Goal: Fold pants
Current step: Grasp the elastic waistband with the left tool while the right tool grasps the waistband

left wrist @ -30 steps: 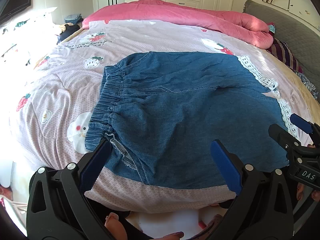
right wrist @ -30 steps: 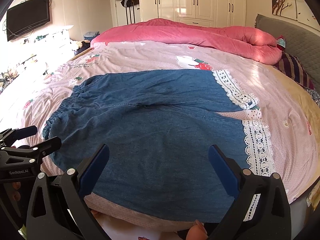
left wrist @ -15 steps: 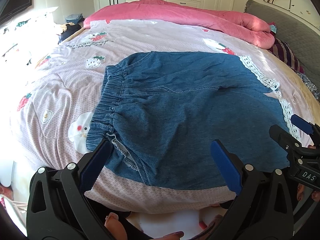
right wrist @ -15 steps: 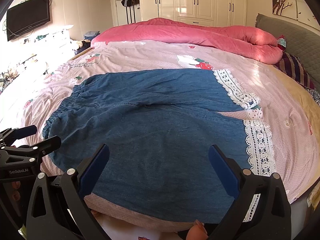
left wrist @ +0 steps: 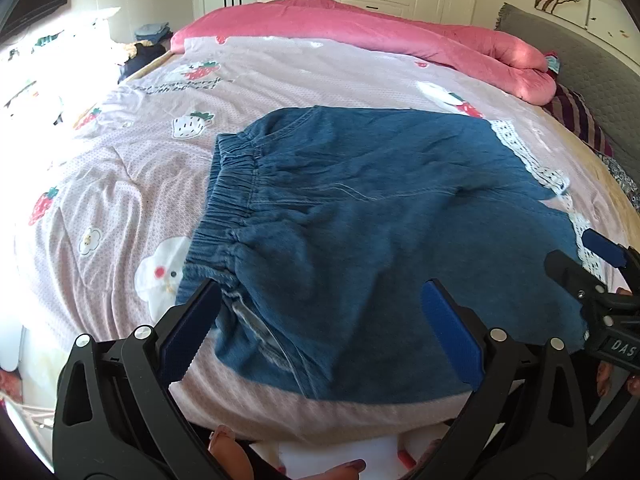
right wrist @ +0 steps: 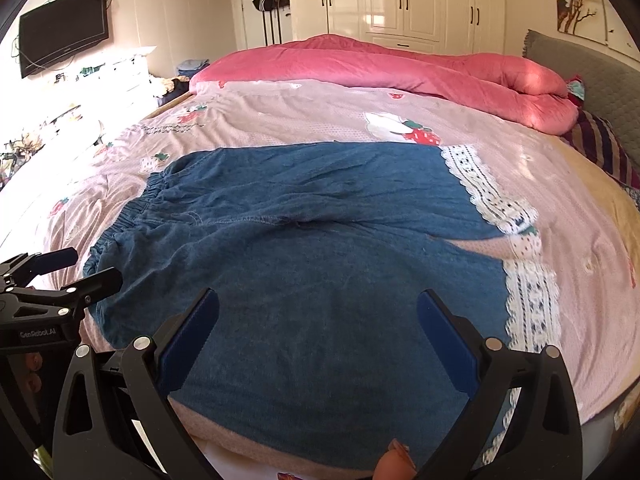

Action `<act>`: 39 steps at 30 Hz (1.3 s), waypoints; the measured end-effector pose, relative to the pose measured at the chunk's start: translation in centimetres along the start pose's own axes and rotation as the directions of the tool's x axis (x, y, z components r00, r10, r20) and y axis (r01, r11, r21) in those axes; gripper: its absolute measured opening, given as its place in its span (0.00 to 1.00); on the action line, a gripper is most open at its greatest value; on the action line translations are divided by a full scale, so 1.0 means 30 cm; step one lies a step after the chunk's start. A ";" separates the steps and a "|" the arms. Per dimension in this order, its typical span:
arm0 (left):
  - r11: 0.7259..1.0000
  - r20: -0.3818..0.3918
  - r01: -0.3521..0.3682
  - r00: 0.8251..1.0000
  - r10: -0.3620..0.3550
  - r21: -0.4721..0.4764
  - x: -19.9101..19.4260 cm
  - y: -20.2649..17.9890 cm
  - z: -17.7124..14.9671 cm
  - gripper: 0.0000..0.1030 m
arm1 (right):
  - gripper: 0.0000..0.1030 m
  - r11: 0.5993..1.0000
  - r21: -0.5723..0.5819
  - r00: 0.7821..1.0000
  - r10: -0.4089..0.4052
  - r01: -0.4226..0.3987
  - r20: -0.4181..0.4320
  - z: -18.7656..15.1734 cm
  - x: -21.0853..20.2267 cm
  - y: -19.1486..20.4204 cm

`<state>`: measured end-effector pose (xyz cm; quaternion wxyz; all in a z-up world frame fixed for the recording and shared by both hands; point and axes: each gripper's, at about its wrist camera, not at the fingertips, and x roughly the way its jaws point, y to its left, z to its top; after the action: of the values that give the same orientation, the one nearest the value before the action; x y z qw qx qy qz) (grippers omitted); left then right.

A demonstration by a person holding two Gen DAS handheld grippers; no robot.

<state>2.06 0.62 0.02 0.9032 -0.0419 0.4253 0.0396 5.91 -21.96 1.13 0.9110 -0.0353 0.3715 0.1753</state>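
Observation:
Blue denim pants (left wrist: pixel 360 216) with an elastic waistband (left wrist: pixel 228 200) at the left and white lace hems (right wrist: pixel 528 304) at the right lie flat and spread across the pink bed (left wrist: pixel 120 184). My left gripper (left wrist: pixel 320 312) is open and empty, above the near waistband corner. My right gripper (right wrist: pixel 318 320) is open and empty, above the near leg close to its hem. Each gripper shows at the edge of the other's view: the right one in the left wrist view (left wrist: pixel 592 264), the left one in the right wrist view (right wrist: pixel 68 272).
A rolled pink duvet (right wrist: pixel 400 68) lies along the far side of the bed. A grey headboard (right wrist: pixel 600 76) and a striped pillow (right wrist: pixel 604 144) are at the right. White wardrobes (right wrist: pixel 400 0) and a wall TV (right wrist: pixel 64 36) stand beyond.
Both grippers have drifted slightly over the pants, staying open. The pants have not moved.

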 end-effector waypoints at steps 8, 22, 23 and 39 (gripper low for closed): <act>0.999 -0.015 -0.023 1.000 0.022 -0.042 0.103 0.122 0.098 0.91 | 0.96 0.994 -0.039 0.991 0.098 -0.102 -0.094 0.077 0.143 0.006; 0.998 -0.053 -0.030 0.998 0.033 0.055 0.367 0.271 0.387 0.91 | 0.96 0.983 -0.149 0.990 0.085 -0.102 -0.115 0.278 0.349 0.052; 0.998 -0.051 -0.013 0.999 0.016 0.055 0.380 0.274 0.396 0.91 | 0.96 0.982 -0.154 0.988 0.094 -0.112 -0.119 0.298 0.367 0.054; 0.985 -0.055 0.111 0.993 -0.104 0.134 0.494 0.269 0.456 0.04 | 0.96 0.896 -0.384 0.964 0.142 -0.221 -0.223 0.565 0.661 0.177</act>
<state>21.08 10.66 -3.08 0.8943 -0.0037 0.4457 -0.0395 28.47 -7.88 0.03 0.8238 -0.2051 0.4138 0.3288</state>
